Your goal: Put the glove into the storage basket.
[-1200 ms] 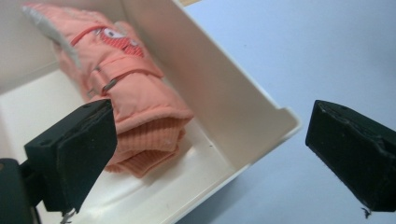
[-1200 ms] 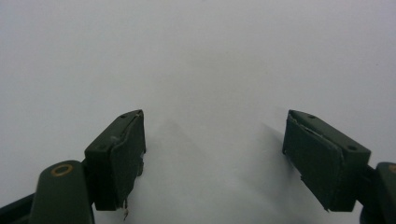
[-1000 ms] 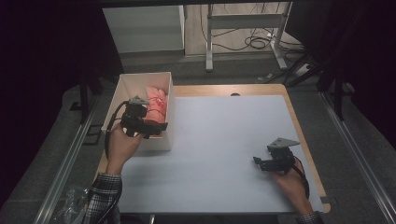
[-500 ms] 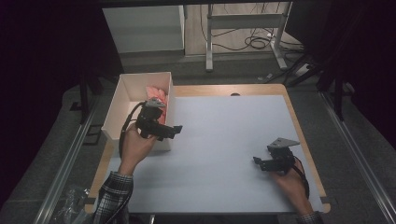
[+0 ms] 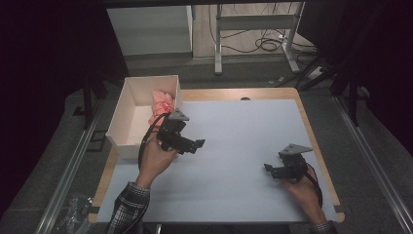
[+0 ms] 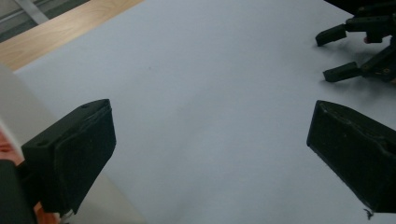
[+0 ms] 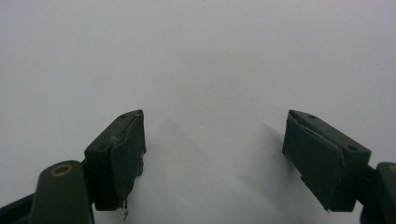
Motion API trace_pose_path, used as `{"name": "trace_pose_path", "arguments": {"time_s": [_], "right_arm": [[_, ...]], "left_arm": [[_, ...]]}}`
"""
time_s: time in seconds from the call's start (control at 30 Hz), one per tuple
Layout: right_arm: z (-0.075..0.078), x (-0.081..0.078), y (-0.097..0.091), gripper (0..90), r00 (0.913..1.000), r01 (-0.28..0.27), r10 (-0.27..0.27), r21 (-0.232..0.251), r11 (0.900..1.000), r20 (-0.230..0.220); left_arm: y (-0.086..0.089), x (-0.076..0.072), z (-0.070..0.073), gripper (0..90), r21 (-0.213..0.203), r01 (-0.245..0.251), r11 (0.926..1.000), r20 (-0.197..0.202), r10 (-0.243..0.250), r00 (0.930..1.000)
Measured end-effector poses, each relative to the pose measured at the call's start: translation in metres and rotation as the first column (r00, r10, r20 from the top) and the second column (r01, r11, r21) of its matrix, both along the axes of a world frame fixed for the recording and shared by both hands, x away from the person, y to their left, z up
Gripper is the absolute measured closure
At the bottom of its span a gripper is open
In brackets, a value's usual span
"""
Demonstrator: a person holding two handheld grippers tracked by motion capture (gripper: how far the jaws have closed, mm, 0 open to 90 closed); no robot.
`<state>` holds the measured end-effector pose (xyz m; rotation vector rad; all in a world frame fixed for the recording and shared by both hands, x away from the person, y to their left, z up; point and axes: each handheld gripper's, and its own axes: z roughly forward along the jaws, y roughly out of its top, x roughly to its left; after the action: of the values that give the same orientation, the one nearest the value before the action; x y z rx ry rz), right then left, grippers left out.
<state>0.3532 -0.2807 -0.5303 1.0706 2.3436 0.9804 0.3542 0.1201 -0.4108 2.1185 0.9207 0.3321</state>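
Note:
A pink crumpled cloth (image 5: 161, 101) lies inside the white open box (image 5: 127, 100) at the table's left edge. My left gripper (image 5: 198, 144) hovers just right of the box over the pale mat (image 5: 243, 126), pointing right, jaws wide apart with nothing between them (image 6: 210, 149). In the left gripper view the box wall (image 6: 18, 105) and a bit of the pink cloth (image 6: 6, 145) sit at the left. My right gripper (image 5: 268, 168) rests low on the mat near the right front, pointing left, open and empty (image 7: 215, 154). It also shows far off as the right gripper (image 6: 348, 49) in the left gripper view.
The mat covers most of a wooden table (image 5: 272, 91), whose edge shows at the back and sides. Beyond the table stand a white cabinet (image 5: 151, 29) and a metal frame (image 5: 253, 24) with cables on the floor. A metal rail (image 5: 73, 165) runs along the left.
My left gripper has moved right and toward the front, from over the box out above the mat. The pink cloth stays in the box. The right gripper has not moved.

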Motion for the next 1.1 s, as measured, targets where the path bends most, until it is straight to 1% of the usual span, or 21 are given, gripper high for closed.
{"name": "trace_pose_path", "arguments": {"time_s": [0.03,0.07,0.2,0.37,0.5,0.6,0.63,0.67,0.7,0.73,0.9,0.93,1.1], "right_arm": [[0.000,0.000,0.000,21.5,1.0000,0.001,-0.001,0.000,1.0000,0.000],[0.000,0.000,0.000,21.5,1.0000,0.001,-0.001,0.000,1.0000,0.000],[0.000,0.000,0.000,21.5,1.0000,-0.001,0.001,-0.001,1.0000,-0.002],[0.000,0.000,0.000,21.5,1.0000,0.000,0.000,0.000,1.0000,0.000],[0.000,0.000,0.000,21.5,1.0000,0.000,0.000,0.000,1.0000,-0.001],[0.000,0.000,0.000,21.4,1.0000,0.000,0.000,-0.001,1.0000,0.000],[0.000,0.000,0.000,21.5,1.0000,0.001,-0.001,0.000,1.0000,-0.001],[0.000,0.000,0.000,21.5,1.0000,0.001,-0.001,0.000,1.0000,-0.001],[0.000,0.000,0.000,21.4,1.0000,-0.001,0.001,-0.001,1.0000,0.000],[0.000,0.000,0.000,21.4,1.0000,-0.001,0.001,-0.001,1.0000,0.000],[0.000,0.000,0.000,21.4,1.0000,0.000,0.000,-0.001,1.0000,0.000],[0.000,0.000,0.000,21.4,1.0000,0.000,0.000,-0.001,1.0000,0.000],[0.000,0.000,0.000,21.4,1.0000,-0.001,0.001,-0.001,1.0000,0.000]], "left_arm": [[-0.004,-0.002,-0.003,1.6,-0.006,0.019,0.9998,0.003,-0.019,0.9998],[-0.004,-0.002,-0.003,1.5,-0.006,0.019,0.9998,0.003,-0.019,0.9998],[-0.012,-0.007,-0.011,1.6,-0.020,0.045,0.9988,0.003,-0.045,0.9990],[-0.020,-0.013,-0.022,1.6,-0.016,0.070,0.9974,0.005,-0.070,0.9975],[-0.025,-0.017,-0.035,1.6,-0.009,0.086,0.9963,0.002,-0.086,0.9963],[-0.027,-0.020,-0.045,1.6,-0.009,0.091,0.9958,-0.003,-0.091,0.9958],[-0.028,-0.021,-0.051,1.5,-0.006,0.091,0.9958,-0.003,-0.091,0.9958],[-0.028,-0.021,-0.051,1.5,-0.006,0.091,0.9958,-0.003,-0.091,0.9958],[-0.028,-0.022,-0.058,1.5,-0.001,0.090,0.9959,-0.006,-0.090,0.9959],[-0.028,-0.022,-0.058,1.5,-0.001,0.090,0.9959,-0.006,-0.090,0.9959],[-0.029,-0.027,-0.078,1.5,-0.001,0.093,0.9957,-0.012,-0.093,0.9956],[-0.029,-0.027,-0.078,1.5,-0.001,0.093,0.9957,-0.012,-0.093,0.9956],[-0.031,-0.030,-0.093,1.5,0.010,0.096,0.9953,-0.021,-0.096,0.9952]]}}
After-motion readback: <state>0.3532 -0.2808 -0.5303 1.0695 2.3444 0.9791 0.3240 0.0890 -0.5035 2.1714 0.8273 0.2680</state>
